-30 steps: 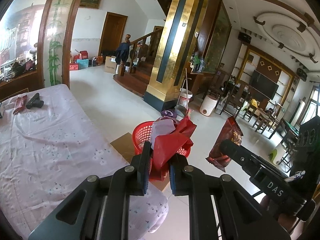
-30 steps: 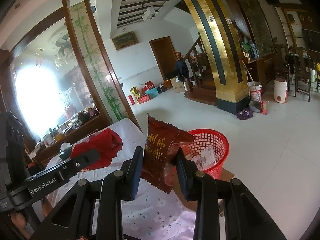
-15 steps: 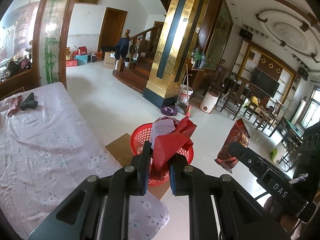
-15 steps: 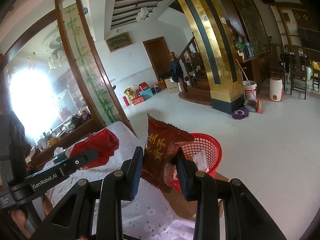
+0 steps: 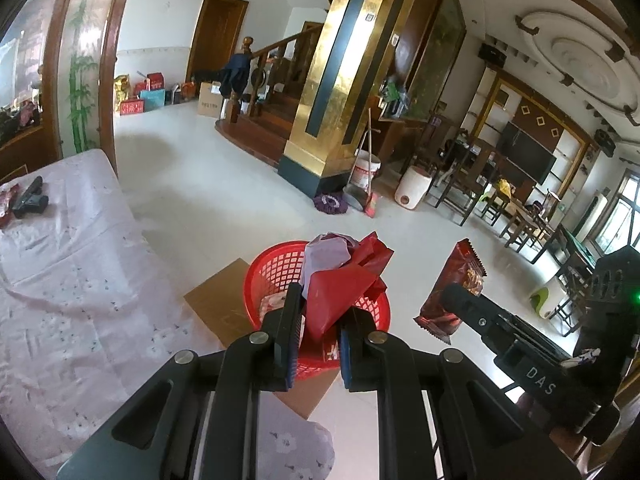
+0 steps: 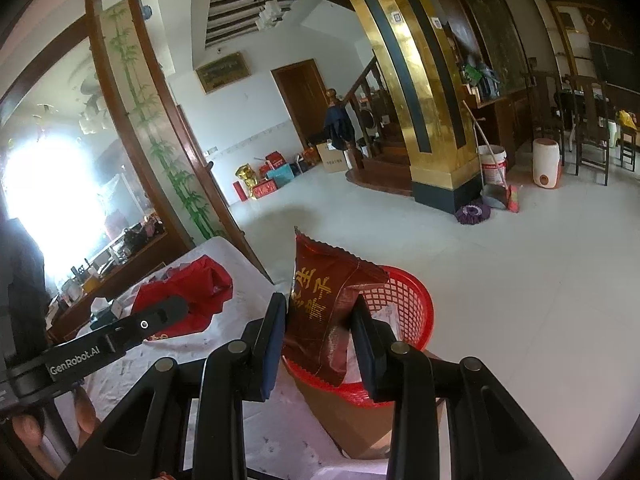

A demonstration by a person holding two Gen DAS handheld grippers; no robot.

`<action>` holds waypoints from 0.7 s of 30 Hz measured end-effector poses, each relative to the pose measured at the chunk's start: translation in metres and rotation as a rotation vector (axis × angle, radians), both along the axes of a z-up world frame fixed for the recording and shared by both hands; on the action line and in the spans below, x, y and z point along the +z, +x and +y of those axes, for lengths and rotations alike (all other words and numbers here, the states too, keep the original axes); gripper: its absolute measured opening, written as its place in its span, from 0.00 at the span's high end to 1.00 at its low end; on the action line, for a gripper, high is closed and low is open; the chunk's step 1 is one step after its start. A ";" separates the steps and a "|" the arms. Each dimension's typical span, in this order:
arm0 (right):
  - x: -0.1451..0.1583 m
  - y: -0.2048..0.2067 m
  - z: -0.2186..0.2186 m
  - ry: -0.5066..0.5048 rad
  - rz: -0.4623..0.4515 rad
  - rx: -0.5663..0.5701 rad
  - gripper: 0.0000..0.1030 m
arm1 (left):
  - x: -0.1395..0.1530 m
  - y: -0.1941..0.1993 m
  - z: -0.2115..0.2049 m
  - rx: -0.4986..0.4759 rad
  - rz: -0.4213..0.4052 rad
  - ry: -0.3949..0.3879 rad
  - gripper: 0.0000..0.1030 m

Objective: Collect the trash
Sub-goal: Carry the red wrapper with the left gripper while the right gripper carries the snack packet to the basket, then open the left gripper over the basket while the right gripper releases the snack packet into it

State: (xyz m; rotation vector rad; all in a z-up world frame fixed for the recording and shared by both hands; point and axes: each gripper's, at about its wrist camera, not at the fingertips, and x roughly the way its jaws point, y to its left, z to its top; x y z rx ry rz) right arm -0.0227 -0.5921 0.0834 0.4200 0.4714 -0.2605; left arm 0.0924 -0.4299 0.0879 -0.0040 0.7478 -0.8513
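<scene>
So compared to a second ago, both views have crept closer to the red basket [image 5: 276, 276]: it sits bigger and lower in the left wrist frame, now dead centre bottom, right behind the fingers. In the right wrist view the basket [image 6: 404, 300] has slid from centre right to just behind the snack bag.

Left hand-held gripper [image 5: 318, 316] is clamped tight on a crumpled red wrapper [image 5: 344, 284] with some pale purple plastic [image 5: 326, 256] bunched in, same grip as before. Right hand-held gripper [image 6: 320, 320] is pinching a dark red snack bag [image 6: 320, 300] with gold lettering, jaws partway apart around it, unchanged too. You can see that bag [image 5: 456, 288] at right of the left view, hanging over the floor beside the basket.

The surface with the flowery cloth [image 5: 80, 288] takes up less of the left side now. Cardboard [image 5: 216, 300] lies under the basket.
</scene>
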 end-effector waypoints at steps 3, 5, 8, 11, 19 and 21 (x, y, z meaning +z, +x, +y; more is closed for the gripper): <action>-0.005 0.008 -0.009 0.002 0.010 -0.006 0.67 | -0.008 0.010 -0.012 -0.008 0.023 0.014 0.85; -0.007 0.013 -0.015 0.009 0.011 -0.005 0.67 | -0.014 0.017 -0.021 -0.018 0.038 0.017 0.85; -0.016 0.023 -0.025 0.023 0.027 -0.004 0.67 | -0.027 0.027 -0.034 -0.033 0.069 0.033 0.85; -0.026 0.032 -0.033 0.046 0.044 0.002 0.67 | -0.039 0.036 -0.044 -0.028 0.089 0.046 0.85; -0.056 0.053 -0.052 0.093 0.095 0.002 0.66 | -0.062 0.053 -0.060 -0.032 0.129 0.074 0.85; -0.061 0.057 -0.056 0.101 0.106 0.000 0.66 | -0.064 0.057 -0.062 -0.032 0.135 0.077 0.85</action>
